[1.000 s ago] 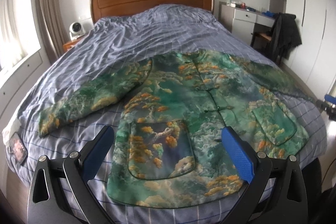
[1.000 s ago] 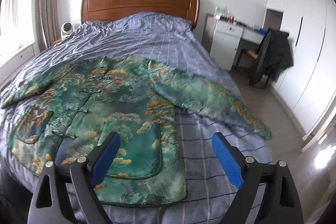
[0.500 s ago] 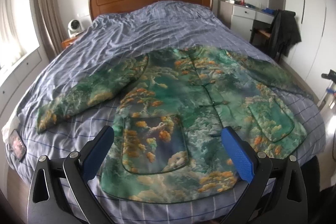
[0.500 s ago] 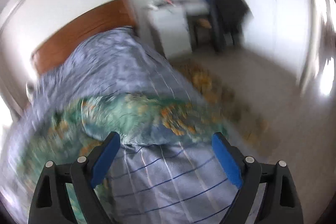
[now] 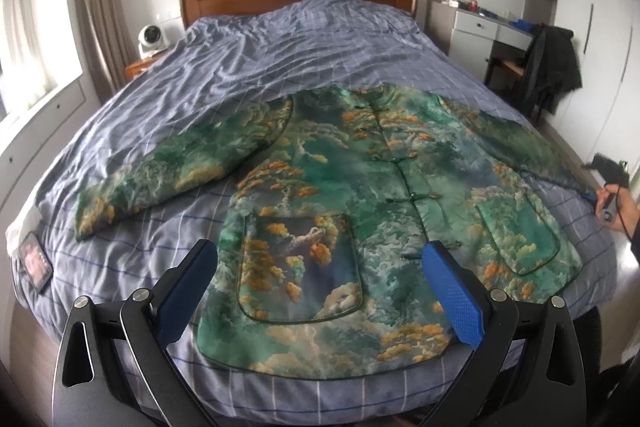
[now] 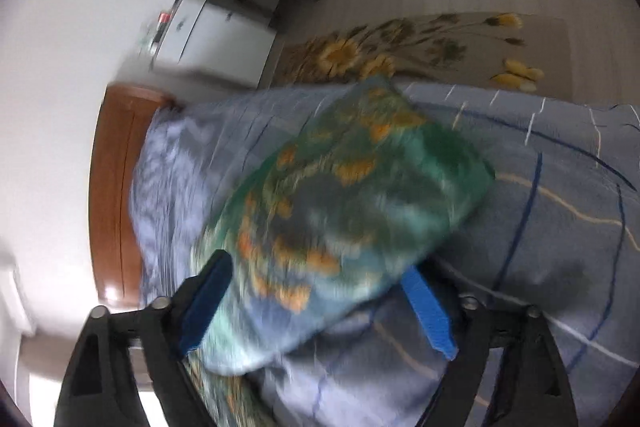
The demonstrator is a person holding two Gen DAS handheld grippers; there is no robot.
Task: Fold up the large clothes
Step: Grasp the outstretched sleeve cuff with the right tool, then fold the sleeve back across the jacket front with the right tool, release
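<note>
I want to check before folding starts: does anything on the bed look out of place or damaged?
Nothing stands out. The green jacket lies flat, front up, on the bed, sleeves spread, with no visible tear. The right gripper is closing its jaws around one sleeve end.

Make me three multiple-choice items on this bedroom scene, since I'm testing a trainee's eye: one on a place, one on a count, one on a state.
1. Where does the jacket lie?
A. on the bed
B. on the floor
C. on a chair

2. How many patch pockets show on its front?
A. one
B. two
C. four

3. How is the jacket's front?
A. wide open
B. inside out
C. fastened shut

Answers:
1 A, it is spread flat on the checked cover.
2 B, one on each side.
3 C, the clasps are joined down the middle.
</note>
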